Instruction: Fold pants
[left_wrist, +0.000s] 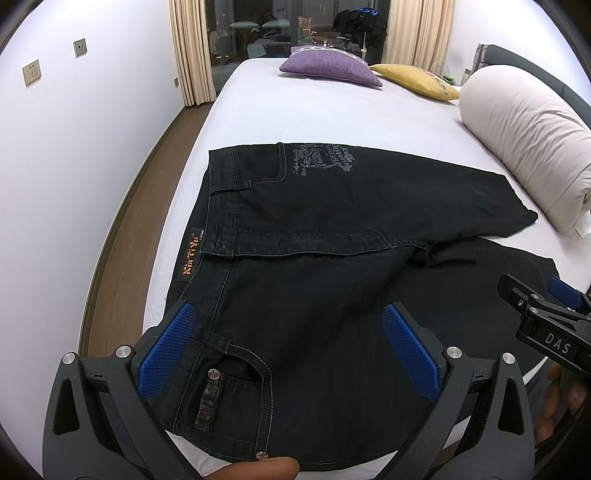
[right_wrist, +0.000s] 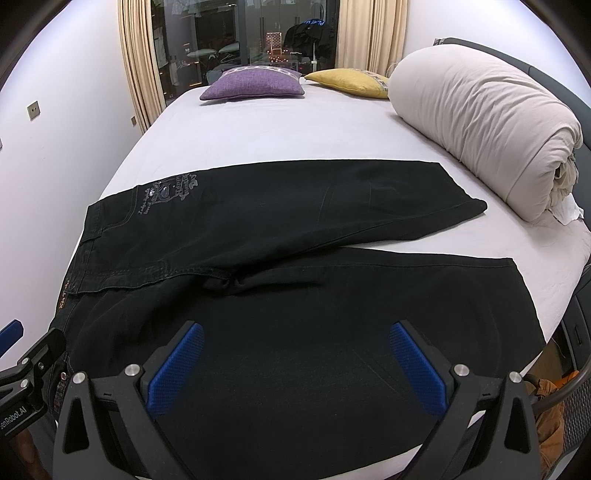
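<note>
Black jeans (left_wrist: 314, 229) lie spread flat on the white bed (left_wrist: 314, 114), waistband to the left, both legs running right and splayed apart. They also show in the right wrist view (right_wrist: 295, 229). My left gripper (left_wrist: 290, 350) is open, hovering over the near front pocket by the waistband. My right gripper (right_wrist: 295, 362) is open, hovering over the near leg's thigh. The right gripper also shows at the right edge of the left wrist view (left_wrist: 543, 314). The left gripper shows at the left edge of the right wrist view (right_wrist: 22, 365).
A rolled cream duvet (right_wrist: 487, 129) lies along the right side of the bed. A purple cushion (right_wrist: 255, 86) and a yellow cushion (right_wrist: 351, 81) sit at the far end. Wooden floor (left_wrist: 122, 240) and a white wall run along the left edge.
</note>
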